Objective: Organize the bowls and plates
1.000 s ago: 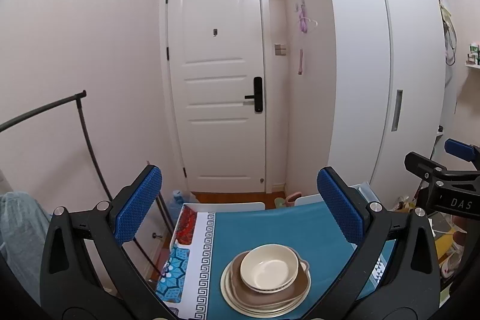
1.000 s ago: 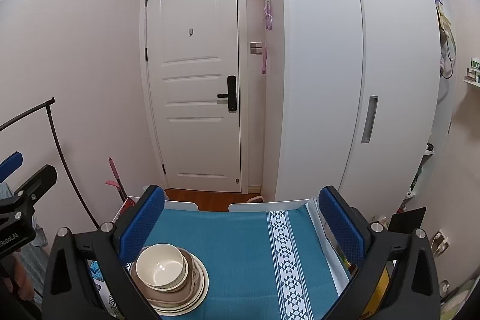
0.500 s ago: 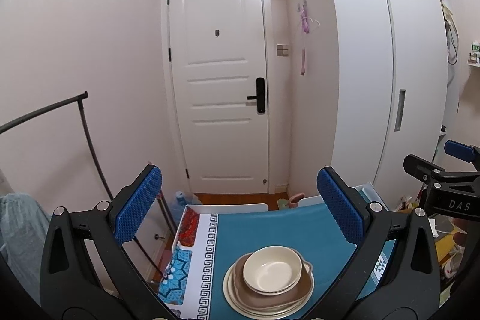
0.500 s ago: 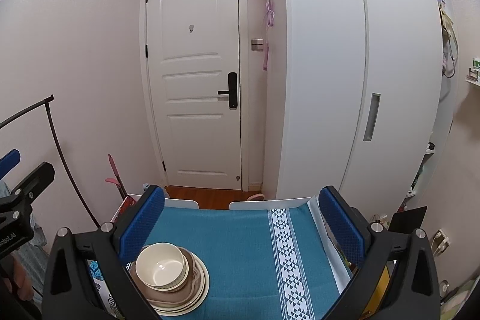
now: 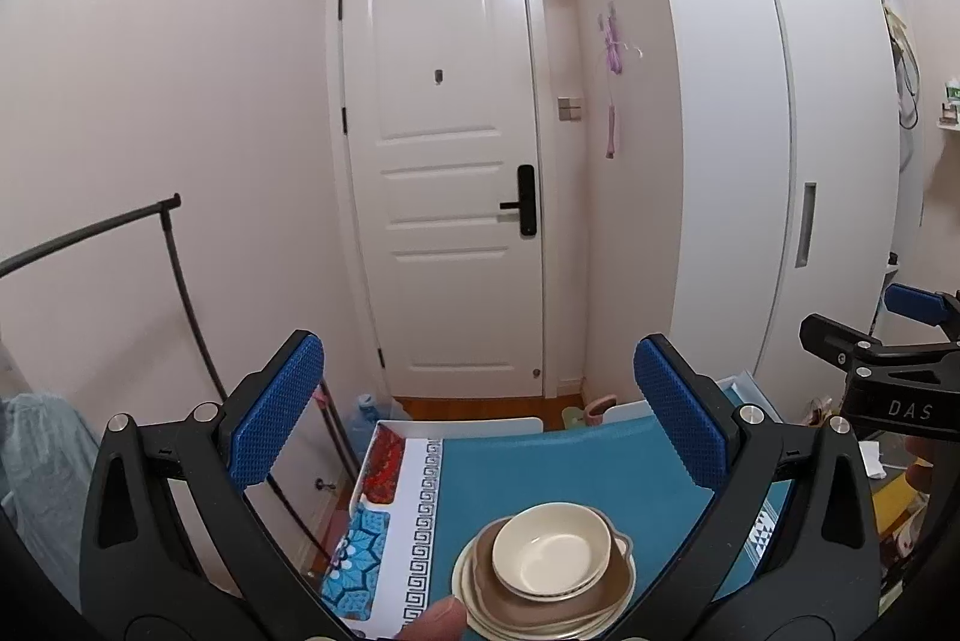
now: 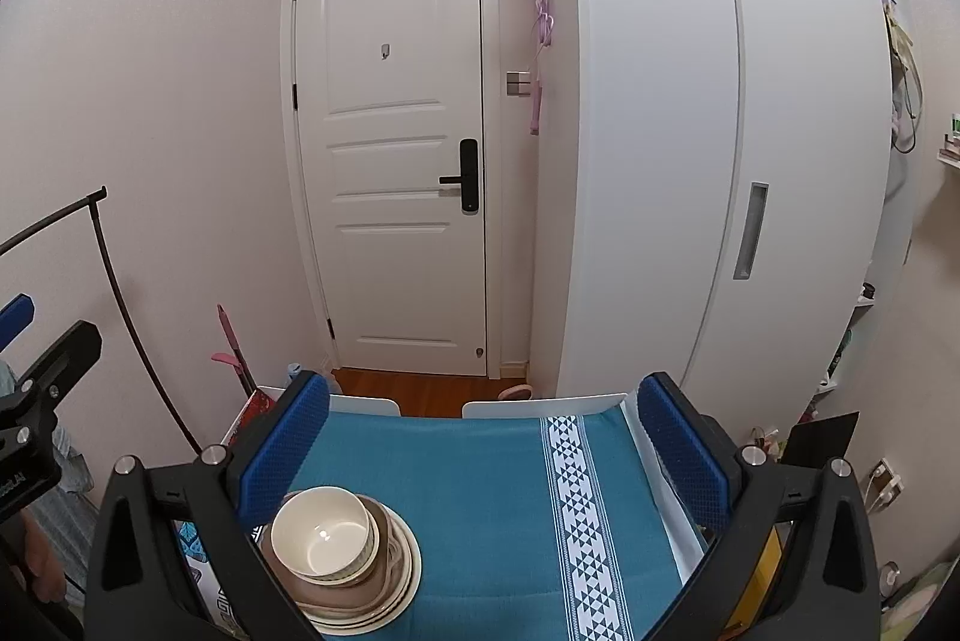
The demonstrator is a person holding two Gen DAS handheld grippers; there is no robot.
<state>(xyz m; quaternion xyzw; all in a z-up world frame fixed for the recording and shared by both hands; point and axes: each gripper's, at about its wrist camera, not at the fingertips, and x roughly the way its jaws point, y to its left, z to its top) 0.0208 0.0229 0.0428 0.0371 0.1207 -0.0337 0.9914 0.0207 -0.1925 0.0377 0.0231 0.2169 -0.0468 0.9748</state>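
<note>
A stack of dishes sits on the teal tablecloth (image 5: 540,467): a cream bowl (image 5: 551,550) on top, a brown dish (image 5: 555,602) under it, and cream plates (image 5: 480,611) at the bottom. In the right wrist view the same cream bowl (image 6: 324,533) and plates (image 6: 384,602) lie near the cloth's left side. My left gripper (image 5: 480,437) hangs open above and behind the stack, nothing between its blue pads. My right gripper (image 6: 483,452) is also open and empty, over the cloth (image 6: 492,485) to the right of the stack. A fingertip (image 5: 435,626) shows at the bottom edge.
A white door (image 5: 447,161) stands straight ahead and a tall white wardrobe (image 6: 690,131) on the right. A dark clothes rail (image 5: 174,251) runs along the left wall. The table's white far edge (image 6: 540,406) faces the door; clutter lies on the floor at right.
Both grippers have eased slightly closer to the table; the dish stack sits a little lower and larger in both views. A fingertip has appeared at the left view's bottom edge. Nothing was grasped.
</note>
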